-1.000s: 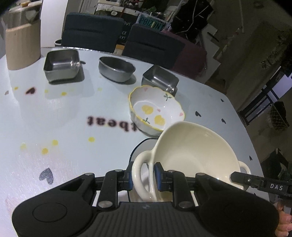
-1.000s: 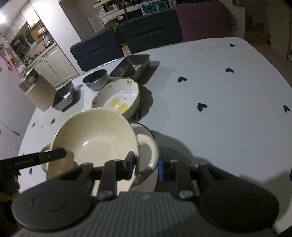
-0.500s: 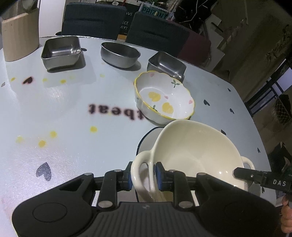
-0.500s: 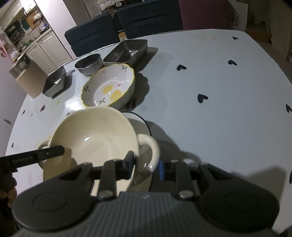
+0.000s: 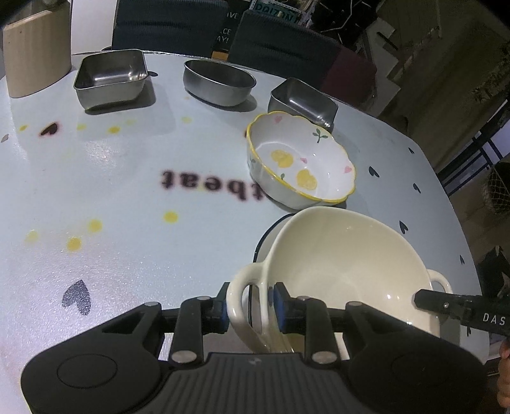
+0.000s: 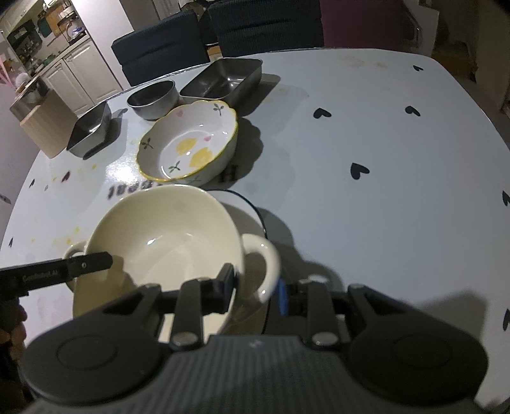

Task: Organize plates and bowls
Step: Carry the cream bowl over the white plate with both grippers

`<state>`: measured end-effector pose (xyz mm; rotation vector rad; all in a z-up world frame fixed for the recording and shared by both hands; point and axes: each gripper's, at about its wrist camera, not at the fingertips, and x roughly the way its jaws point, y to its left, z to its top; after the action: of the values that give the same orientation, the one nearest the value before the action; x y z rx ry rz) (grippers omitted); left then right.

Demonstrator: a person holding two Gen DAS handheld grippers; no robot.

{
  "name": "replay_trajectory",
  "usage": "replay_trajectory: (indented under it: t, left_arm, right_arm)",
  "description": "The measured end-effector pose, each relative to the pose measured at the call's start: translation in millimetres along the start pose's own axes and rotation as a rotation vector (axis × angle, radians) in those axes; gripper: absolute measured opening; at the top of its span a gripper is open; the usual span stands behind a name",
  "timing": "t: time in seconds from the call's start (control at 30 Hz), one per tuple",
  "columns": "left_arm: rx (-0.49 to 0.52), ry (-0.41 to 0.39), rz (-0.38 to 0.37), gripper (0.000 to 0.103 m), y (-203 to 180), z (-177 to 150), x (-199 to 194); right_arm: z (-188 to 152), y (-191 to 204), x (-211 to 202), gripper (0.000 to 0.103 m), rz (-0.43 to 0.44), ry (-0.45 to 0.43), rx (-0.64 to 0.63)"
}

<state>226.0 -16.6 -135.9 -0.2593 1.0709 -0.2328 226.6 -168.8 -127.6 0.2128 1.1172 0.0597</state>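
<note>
A cream two-handled bowl [image 5: 344, 267] [image 6: 165, 235] is held tilted above a white plate with a dark rim [image 5: 264, 239] [image 6: 251, 213]. My left gripper [image 5: 250, 307] is shut on one handle of the bowl. My right gripper [image 6: 255, 283] is shut on the other handle [image 6: 264, 264]. A flowered bowl with a yellow scalloped rim [image 5: 299, 162] [image 6: 191, 146] stands just beyond the plate.
Two square steel containers [image 5: 111, 76] [image 5: 302, 102] and an oval steel bowl [image 5: 220, 81] stand in a row at the far side of the table [image 5: 127, 197]. A beige ribbed container [image 5: 35, 51] stands far left. Chairs [image 5: 172, 25] stand behind.
Both grippers have lifted the cream bowl higher above the plate, and more of the table shows. The grips on the handles are unchanged.
</note>
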Motion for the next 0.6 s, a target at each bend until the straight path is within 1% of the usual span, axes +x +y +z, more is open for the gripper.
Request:
replay_trajectory:
  t: [0.3,0.6]
  left_arm:
    - [0.001,0.013,0.003,0.029,0.6,1.2,5.0]
    - [0.028,0.018,0.016,0.03,-1.5,1.3,7.0]
  right_arm:
    - [1.3,1.9,2.0,0.033,-0.015,0.008,0.001]
    - [2.9,4.9,5.0,0.033,-0.024,0.021,0.0]
